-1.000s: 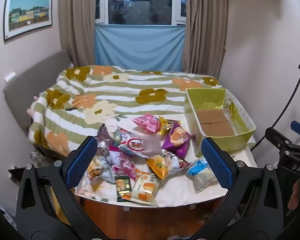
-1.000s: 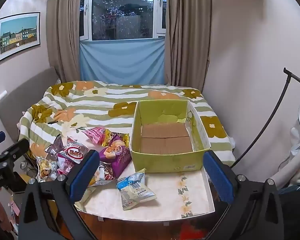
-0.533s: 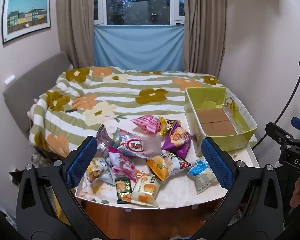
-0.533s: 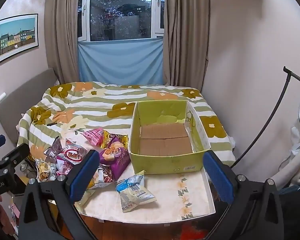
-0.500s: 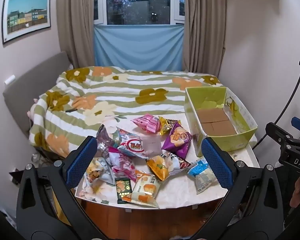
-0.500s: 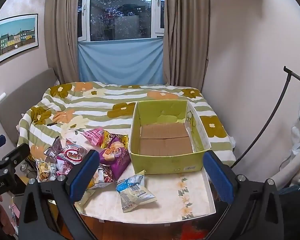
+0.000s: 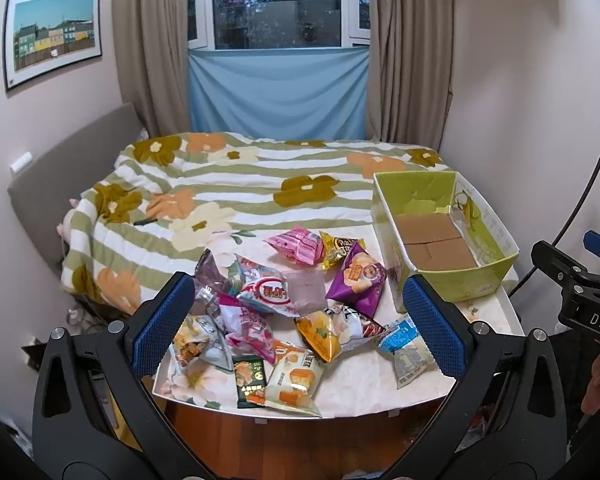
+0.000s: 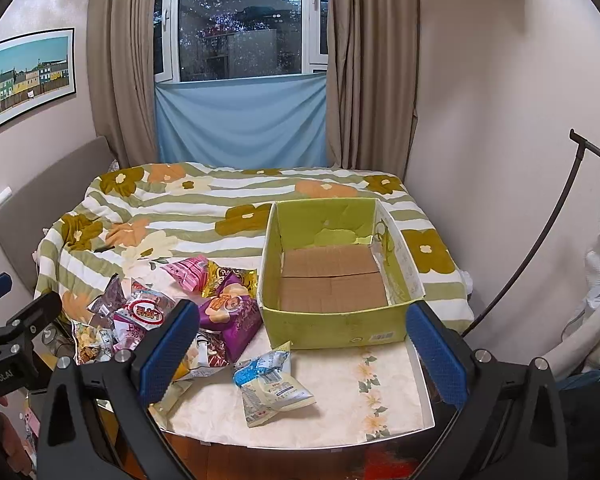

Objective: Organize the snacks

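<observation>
Several snack packets lie in a pile on the left half of a small white floral table point(image 7: 364, 384), among them a purple bag point(image 7: 356, 280), a pink bag point(image 7: 298, 246) and a blue-white packet point(image 7: 406, 350). An empty green cardboard box point(image 7: 472, 280) stands at the table's right. My left gripper point(image 7: 296, 332) is open and empty, held in front of the pile. My right gripper point(image 8: 300, 356) is open and empty, in front of the green box point(image 8: 336, 324), with the blue-white packet point(image 8: 270, 384) just below and the purple bag point(image 8: 230, 314) to its left.
A bed with a striped floral blanket point(image 7: 228, 192) lies behind the table, under a curtained window. A black lamp stand point(image 8: 540, 236) leans at the right by the wall. The table's front edge point(image 8: 300, 444) drops to a wooden floor.
Both views have shifted slightly, as both grippers moved a little. The snacks and box have not moved. Both grippers stay open.
</observation>
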`<state>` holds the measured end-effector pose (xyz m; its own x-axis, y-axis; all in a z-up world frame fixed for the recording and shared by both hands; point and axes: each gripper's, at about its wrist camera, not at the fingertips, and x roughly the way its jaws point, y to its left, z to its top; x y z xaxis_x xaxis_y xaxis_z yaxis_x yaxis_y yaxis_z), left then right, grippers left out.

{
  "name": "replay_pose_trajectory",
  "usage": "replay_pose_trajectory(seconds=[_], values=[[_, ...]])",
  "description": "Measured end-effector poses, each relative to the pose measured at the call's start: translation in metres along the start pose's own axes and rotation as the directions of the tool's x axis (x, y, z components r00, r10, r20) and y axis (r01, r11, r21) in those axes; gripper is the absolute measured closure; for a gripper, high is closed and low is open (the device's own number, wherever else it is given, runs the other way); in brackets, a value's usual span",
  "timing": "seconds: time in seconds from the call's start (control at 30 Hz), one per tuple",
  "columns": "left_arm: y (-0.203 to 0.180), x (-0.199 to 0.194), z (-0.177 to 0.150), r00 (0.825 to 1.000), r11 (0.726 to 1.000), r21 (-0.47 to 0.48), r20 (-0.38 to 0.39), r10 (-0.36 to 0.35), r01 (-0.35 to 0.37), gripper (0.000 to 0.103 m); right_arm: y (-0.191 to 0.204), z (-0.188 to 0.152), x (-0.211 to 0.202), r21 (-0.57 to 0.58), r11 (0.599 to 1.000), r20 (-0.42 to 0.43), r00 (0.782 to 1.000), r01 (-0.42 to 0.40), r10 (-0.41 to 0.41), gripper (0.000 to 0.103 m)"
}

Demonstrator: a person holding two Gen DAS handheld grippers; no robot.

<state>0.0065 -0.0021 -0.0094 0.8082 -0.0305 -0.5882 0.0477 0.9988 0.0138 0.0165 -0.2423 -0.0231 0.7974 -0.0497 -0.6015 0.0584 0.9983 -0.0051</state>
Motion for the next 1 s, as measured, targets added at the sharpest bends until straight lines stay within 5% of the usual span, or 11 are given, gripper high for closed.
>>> replay_pose_trajectory(seconds=[1.0], values=[[-0.0015, -0.0016, 0.0003, 1.0, 1.0, -0.006, -0.002, -0.007, 0.007, 0.0, 0.0008, 0.0, -0.0003, 0.005, 1.0, 0.001, 1.0, -0.004, 0.004, 0.0]])
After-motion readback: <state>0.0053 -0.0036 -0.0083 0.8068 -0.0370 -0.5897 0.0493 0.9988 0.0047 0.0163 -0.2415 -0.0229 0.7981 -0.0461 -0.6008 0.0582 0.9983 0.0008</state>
